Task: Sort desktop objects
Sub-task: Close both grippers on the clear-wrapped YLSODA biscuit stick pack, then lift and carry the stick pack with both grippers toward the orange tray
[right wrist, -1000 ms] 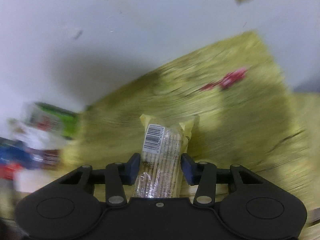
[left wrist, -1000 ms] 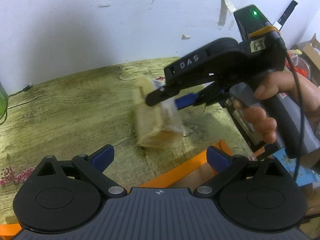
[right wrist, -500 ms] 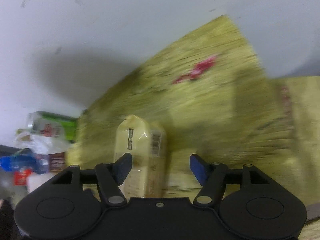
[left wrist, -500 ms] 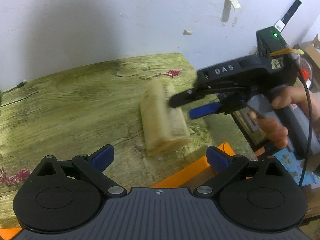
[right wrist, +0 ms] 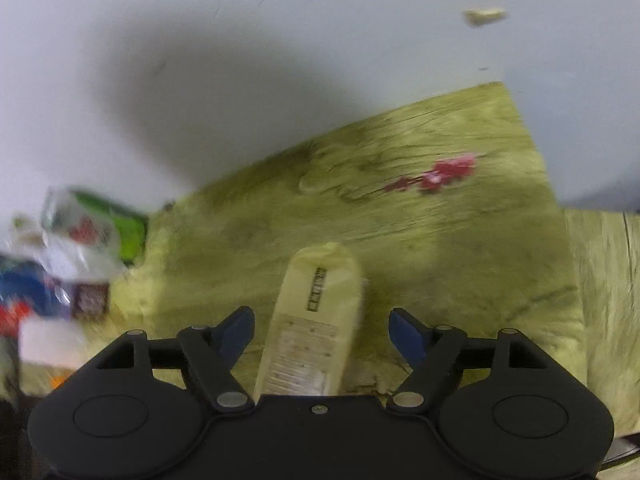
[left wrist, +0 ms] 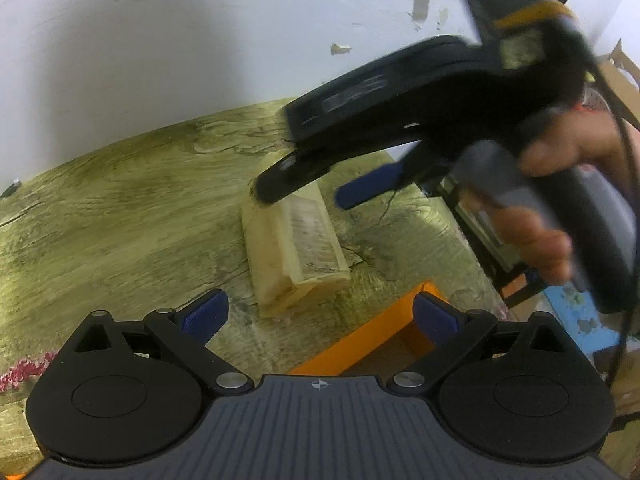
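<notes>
My right tool point(right wrist: 322, 326) has just been opening; its pads stand clear of the packet point(right wrist: 316, 328) lying flat on the worktop point(right wrist: 440, 240) between them. Left tool point(left wrist: 318, 314) gapes empty, near the worktop's front edge. Open surface stretches leftward.

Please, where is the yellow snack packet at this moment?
The yellow snack packet lies flat on the wooden table, between the open fingers of the right gripper but not touched by them; the left wrist view shows it near the table's right edge.
</notes>
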`<state>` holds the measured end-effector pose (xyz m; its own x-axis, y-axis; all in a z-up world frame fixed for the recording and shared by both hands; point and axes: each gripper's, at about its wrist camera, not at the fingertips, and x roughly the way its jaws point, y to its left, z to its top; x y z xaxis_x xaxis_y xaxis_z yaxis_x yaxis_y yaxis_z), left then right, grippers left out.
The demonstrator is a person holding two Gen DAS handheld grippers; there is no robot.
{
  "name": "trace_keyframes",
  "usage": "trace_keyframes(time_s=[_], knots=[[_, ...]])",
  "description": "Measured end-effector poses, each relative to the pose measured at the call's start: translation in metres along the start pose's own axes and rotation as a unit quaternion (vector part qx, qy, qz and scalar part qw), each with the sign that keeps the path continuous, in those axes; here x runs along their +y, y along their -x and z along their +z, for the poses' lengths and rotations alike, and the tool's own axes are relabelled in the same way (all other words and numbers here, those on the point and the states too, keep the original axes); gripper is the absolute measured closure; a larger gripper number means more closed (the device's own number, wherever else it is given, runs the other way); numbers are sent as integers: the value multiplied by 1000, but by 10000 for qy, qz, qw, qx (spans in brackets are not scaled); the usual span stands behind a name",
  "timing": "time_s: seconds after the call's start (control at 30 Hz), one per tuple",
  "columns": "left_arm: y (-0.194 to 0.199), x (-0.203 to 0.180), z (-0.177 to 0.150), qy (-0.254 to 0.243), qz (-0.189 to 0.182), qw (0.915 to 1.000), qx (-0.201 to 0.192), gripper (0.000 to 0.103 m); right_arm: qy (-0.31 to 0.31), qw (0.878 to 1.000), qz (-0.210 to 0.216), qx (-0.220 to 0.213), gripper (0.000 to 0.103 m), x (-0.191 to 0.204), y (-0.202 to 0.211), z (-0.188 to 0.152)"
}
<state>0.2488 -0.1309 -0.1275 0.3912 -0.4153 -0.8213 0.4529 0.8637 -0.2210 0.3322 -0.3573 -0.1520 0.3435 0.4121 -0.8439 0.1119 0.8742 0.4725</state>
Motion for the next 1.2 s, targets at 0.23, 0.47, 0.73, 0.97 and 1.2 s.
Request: trace_keyframes(time_s=[0.23, 0.47, 0.73, 0.97, 1.2], knots=[[-1, 1, 1, 5, 9, 10000, 5, 3, -434, 9990, 122, -15, 35, -34, 14, -11], [-13, -7, 8, 5, -86, 10000, 21, 3, -1275, 9909, 408, -123, 34, -83, 27, -24], [-29, -24, 18, -27, -266, 9996, -44, 4, -1318, 9895, 592, 37, 34, -71, 12, -19], [-41, -19, 18, 222, -524, 9984, 3, 6, -966, 9938, 394, 383, 42, -52, -3, -12], [-44, -17, 14, 350, -801, 9962, -19, 11, -1149, 9912, 537, 375, 47, -57, -4, -15]])
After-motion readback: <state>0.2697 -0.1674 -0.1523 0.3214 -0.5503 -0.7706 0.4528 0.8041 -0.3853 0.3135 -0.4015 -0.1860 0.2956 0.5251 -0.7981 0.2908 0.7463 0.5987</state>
